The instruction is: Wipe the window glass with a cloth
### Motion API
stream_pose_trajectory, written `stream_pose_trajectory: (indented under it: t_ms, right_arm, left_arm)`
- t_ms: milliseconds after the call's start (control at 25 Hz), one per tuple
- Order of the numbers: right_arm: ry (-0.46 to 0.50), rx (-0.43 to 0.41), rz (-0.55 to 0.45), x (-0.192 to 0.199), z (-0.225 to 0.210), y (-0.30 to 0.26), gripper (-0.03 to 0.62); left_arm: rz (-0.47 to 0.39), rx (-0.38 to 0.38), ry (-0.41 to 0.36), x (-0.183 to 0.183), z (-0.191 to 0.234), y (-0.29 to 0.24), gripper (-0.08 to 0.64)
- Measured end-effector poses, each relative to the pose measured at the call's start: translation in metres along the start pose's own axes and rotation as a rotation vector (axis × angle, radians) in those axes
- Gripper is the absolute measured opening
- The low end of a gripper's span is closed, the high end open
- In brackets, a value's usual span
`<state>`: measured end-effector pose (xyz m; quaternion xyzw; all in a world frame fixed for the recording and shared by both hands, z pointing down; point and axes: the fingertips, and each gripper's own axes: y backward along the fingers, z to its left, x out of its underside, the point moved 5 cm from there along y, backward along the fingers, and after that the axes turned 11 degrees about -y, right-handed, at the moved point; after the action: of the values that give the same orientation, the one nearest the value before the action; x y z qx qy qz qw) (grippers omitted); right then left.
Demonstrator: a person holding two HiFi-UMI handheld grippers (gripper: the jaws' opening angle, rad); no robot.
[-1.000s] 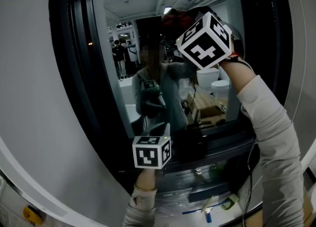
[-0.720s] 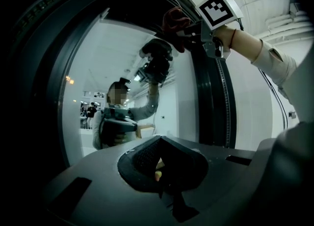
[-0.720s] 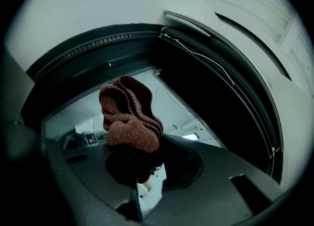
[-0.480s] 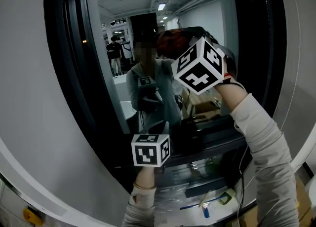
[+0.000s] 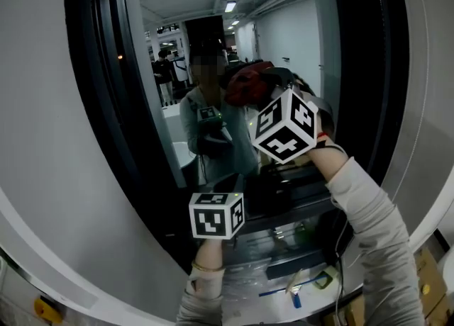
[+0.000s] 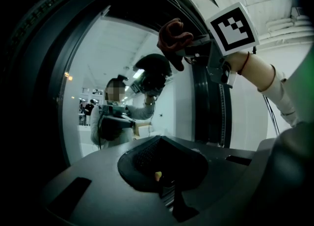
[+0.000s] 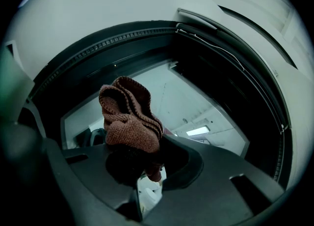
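The window glass [image 5: 213, 41] fills the upper middle of the head view and mirrors a person and a lit room. A crumpled red-brown cloth [image 5: 247, 82] lies against the pane, with my right gripper [image 5: 264, 101] shut on it. From the right gripper view the cloth [image 7: 130, 117] bulges out of the jaws in front of the glass [image 7: 196, 107]. My left gripper [image 5: 218, 208] hangs lower, in front of the sill, apart from the pane. Its jaws [image 6: 164, 185] look shut with nothing between them. The left gripper view also catches the cloth [image 6: 174, 41] at the upper right.
A thick black frame [image 5: 92, 105] rings the pane, with white wall [image 5: 35, 140] to the left. Dark boxes [image 5: 298, 183] sit under the window. Plastic sheeting and small tools [image 5: 298, 296] lie on the floor below.
My right gripper has slid down the glass with the cloth, from near the top edge to mid-height. The left gripper has stayed about where it was.
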<state>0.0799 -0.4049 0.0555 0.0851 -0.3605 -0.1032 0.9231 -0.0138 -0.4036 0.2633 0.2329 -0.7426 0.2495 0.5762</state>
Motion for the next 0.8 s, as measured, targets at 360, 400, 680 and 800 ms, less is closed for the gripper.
stream_pose_trajectory:
  t_ms: [360,400,680,800]
  right_arm:
    - [-0.019,-0.086,0.066,0.038,0.052,0.009,0.043]
    - [-0.024,-0.092,0.074,0.041,0.056,0.009,0.043]
    - [-0.066,-0.133,0.128,0.066,0.085,0.019,0.043]
    - [-0.081,-0.153,0.155,0.081,0.1,0.024,0.043]
  left_arm:
    - [0.0,-0.001,0.025,0.01,0.001,0.009,0.003]
    - [0.001,-0.001,0.027,0.011,0.002,0.01,0.003]
    - [0.007,0.007,0.032,0.015,0.007,0.016,0.003]
    - [0.013,0.013,0.032,0.018,0.006,0.016,0.003]
